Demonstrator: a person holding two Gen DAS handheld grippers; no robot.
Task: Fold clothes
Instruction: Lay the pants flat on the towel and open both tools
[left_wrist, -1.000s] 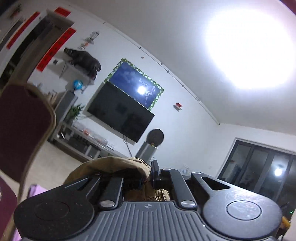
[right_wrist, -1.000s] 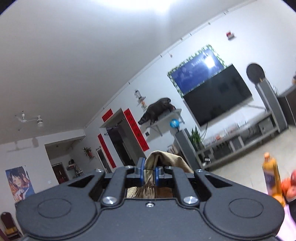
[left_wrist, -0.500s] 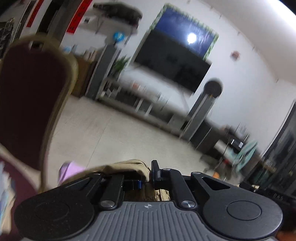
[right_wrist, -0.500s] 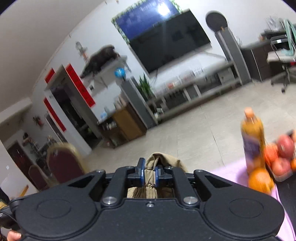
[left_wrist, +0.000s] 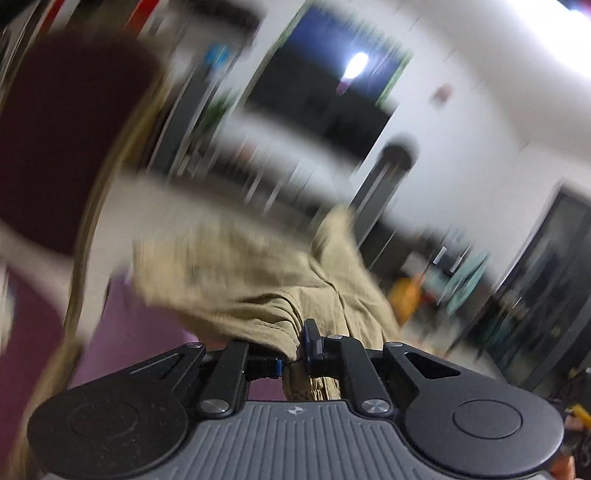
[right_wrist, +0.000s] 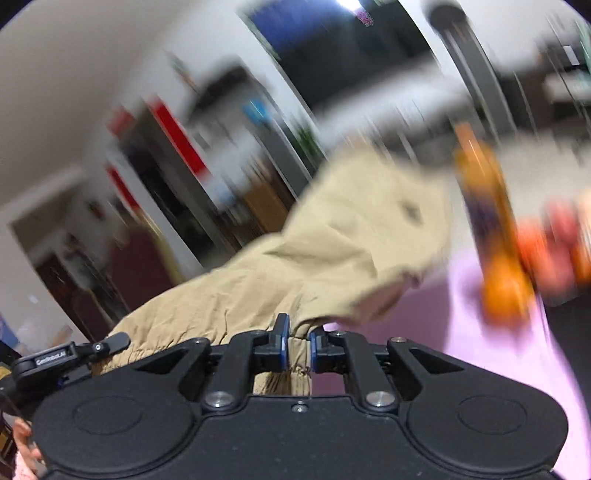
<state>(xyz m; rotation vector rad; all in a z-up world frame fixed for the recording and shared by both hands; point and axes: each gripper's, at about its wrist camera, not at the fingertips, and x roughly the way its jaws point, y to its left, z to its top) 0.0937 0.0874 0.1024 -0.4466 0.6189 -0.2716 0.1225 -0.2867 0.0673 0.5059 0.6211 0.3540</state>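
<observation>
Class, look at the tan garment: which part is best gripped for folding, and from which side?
Grip the gathered hem of the tan garment, coming from its near edge. Both the left hand-held gripper and right hand-held gripper pinch it there, and the cloth spreads away from them.

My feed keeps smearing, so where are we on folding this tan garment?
Done: both grippers have a grip, the left gripper and right gripper each shut on the tan garment. In hand: it hangs bunched over the purple cloth, mid-swing judging by the blur. Left: no finished fold shows; laying flat and folding remain.
</observation>
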